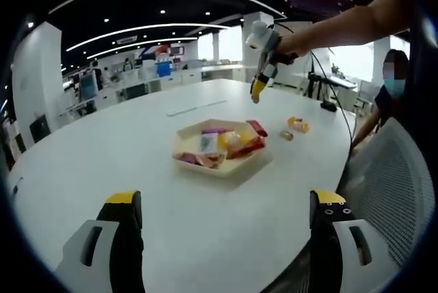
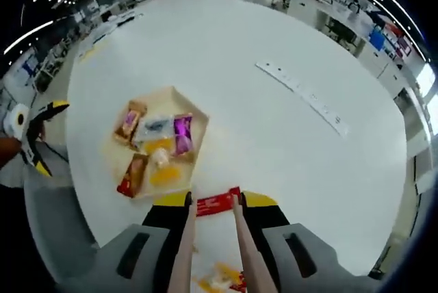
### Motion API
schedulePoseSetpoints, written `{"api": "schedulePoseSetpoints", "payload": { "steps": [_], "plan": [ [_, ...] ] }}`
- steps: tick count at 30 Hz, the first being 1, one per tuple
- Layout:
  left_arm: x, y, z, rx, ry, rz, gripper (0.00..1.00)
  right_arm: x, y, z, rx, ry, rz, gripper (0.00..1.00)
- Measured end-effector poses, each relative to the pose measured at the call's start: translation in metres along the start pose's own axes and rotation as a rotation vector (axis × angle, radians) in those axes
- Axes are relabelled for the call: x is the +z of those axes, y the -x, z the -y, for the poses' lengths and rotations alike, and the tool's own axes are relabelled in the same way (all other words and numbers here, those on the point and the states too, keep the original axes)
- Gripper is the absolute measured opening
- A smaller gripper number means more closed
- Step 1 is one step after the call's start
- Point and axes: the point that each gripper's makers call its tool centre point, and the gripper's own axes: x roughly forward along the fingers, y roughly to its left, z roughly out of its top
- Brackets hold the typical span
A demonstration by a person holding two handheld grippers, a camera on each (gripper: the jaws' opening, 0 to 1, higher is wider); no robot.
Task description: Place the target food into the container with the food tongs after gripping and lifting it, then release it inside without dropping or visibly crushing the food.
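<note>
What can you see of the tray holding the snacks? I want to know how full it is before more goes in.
The tray is a shallow, pale cream dish with angled, roughly hexagonal sides, lying flat on the white table. It holds several wrapped snacks in purple, orange, yellow, red and whitish wrappers, covering most of its floor. A red packet lies at its rim in the left gripper view. Neither gripper touches it.
</note>
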Motion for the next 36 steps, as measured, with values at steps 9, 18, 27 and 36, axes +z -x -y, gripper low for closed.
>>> {"api": "schedulePoseSetpoints", "payload": {
  "steps": [9,18,27,36],
  "plan": [
    [-0.001,0.000,-0.001,0.003,0.006,-0.006,0.99,-0.007,-0.018,0.001,0.007,-0.042,-0.019,0.28],
    [-0.004,-0.001,0.000,0.001,0.008,-0.021,0.99,-0.011,-0.038,0.002,0.007,-0.084,-0.047,0.28],
    [-0.004,-0.001,-0.002,0.006,0.017,-0.018,0.99,-0.027,-0.050,0.006,-0.004,-0.142,-0.087,0.28],
    [-0.005,-0.001,-0.001,0.005,0.017,-0.024,0.99,-0.029,-0.055,0.007,0.004,-0.192,-0.084,0.28]
  ]
}}
